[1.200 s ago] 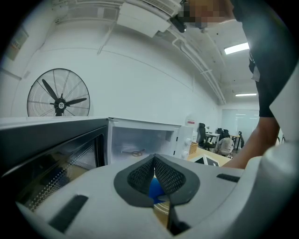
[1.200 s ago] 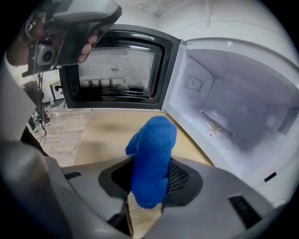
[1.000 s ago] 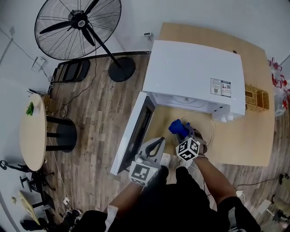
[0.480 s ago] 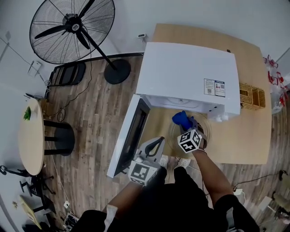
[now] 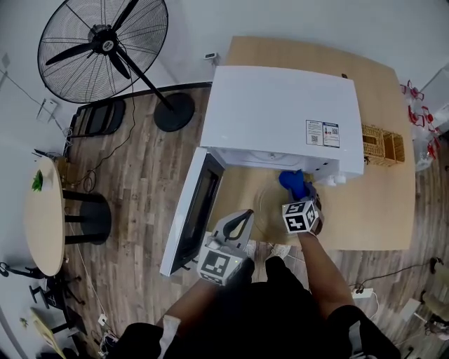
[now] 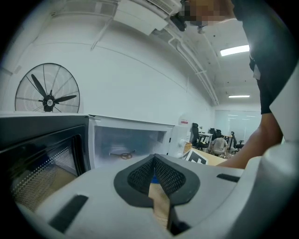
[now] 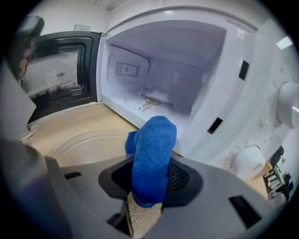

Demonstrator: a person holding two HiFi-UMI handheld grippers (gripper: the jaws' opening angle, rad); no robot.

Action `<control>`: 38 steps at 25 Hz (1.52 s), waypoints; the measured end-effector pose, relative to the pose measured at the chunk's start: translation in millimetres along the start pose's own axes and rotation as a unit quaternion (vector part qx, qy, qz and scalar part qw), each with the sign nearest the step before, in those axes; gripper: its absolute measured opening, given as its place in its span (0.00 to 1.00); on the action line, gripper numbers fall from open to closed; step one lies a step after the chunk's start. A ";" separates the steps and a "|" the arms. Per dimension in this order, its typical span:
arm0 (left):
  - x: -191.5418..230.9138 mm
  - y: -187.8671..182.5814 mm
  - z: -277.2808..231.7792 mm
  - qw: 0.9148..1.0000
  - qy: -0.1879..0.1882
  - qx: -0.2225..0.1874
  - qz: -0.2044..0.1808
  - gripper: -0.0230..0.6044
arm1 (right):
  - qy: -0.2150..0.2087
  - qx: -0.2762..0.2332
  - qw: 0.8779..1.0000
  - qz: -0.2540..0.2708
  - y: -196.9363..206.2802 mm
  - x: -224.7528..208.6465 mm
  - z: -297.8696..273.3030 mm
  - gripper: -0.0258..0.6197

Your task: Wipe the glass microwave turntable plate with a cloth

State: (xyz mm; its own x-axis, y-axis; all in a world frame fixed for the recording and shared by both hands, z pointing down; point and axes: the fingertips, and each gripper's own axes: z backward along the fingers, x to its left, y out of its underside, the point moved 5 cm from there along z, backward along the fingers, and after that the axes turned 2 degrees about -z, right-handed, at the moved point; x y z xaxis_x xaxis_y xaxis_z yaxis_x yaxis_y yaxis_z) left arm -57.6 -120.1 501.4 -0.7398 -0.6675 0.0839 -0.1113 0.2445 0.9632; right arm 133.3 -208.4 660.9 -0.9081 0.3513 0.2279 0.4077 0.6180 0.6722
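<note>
One tan tabletop (image 5: 379,207), glass plate (image 7: 79,140), blue cloth (image 7: 152,154), plank floor (image 5: 147,182)

The floor (image 5: 140,189) is made of brown wooden planks, and the walls (image 5: 295,17) are plain white. A large black standing fan (image 5: 105,42) is near the wall, with its round base (image 5: 174,112) on the floor. At the left stands 1 round pale table (image 5: 43,217), and something black and round (image 5: 95,210) is partly under it. The tabletop (image 5: 386,210) is of light wood. On the white ceiling, 2 long lamps (image 6: 235,50) shine. Far behind are office chairs (image 6: 194,133).
</note>
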 end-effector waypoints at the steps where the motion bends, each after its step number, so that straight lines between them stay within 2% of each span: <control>1: 0.1 -0.2 -0.5 1.000 0.001 0.000 0.000 0.05 | 0.007 0.002 1.000 -0.005 3.8 -4.3 2.1 0.25; 8: -3.5 -2.4 -2.0 1.000 0.010 0.001 -0.007 0.05 | 0.046 0.018 0.998 -0.033 31.6 -33.6 20.1 0.25; 13: -5.7 -7.7 -2.0 1.000 0.011 -0.006 -0.005 0.05 | 0.054 0.029 0.998 -0.025 44.4 -40.9 30.9 0.25; 18: -5.8 -5.4 -0.8 1.000 0.011 -0.005 -0.013 0.05 | 0.047 0.001 0.998 -0.032 39.2 -38.3 40.2 0.26; 21: -6.4 -4.5 1.7 1.000 0.010 -0.007 -0.009 0.05 | 0.020 -0.032 0.999 -0.029 22.8 -21.7 49.0 0.26; 25: -7.8 -4.4 5.6 1.000 0.004 -0.008 -0.003 0.05 | -0.034 -0.054 0.998 -0.008 8.7 22.0 55.1 0.26; 32: -3.5 -2.7 18.4 1.000 -0.010 -0.011 -0.005 0.05 | -0.139 -0.057 0.987 0.052 1.0 92.9 56.8 0.27; 35: -2.9 -2.3 23.9 1.000 -0.013 -0.009 -0.007 0.05 | -0.159 -0.038 0.984 0.074 4.2 113.7 51.2 0.27; 38: -5.4 1.3 27.2 1.000 -0.014 -0.008 -0.002 0.05 | -0.156 -0.023 0.984 0.085 4.7 119.8 45.1 0.26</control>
State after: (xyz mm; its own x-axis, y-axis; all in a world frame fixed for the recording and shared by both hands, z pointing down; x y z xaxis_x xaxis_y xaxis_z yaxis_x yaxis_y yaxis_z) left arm -71.8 -97.1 495.2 -0.7579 -0.6483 0.0733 -0.1032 0.2302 0.9677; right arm 30.7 -131.6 659.6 -0.7501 0.6508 0.1172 0.5407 0.5015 0.6754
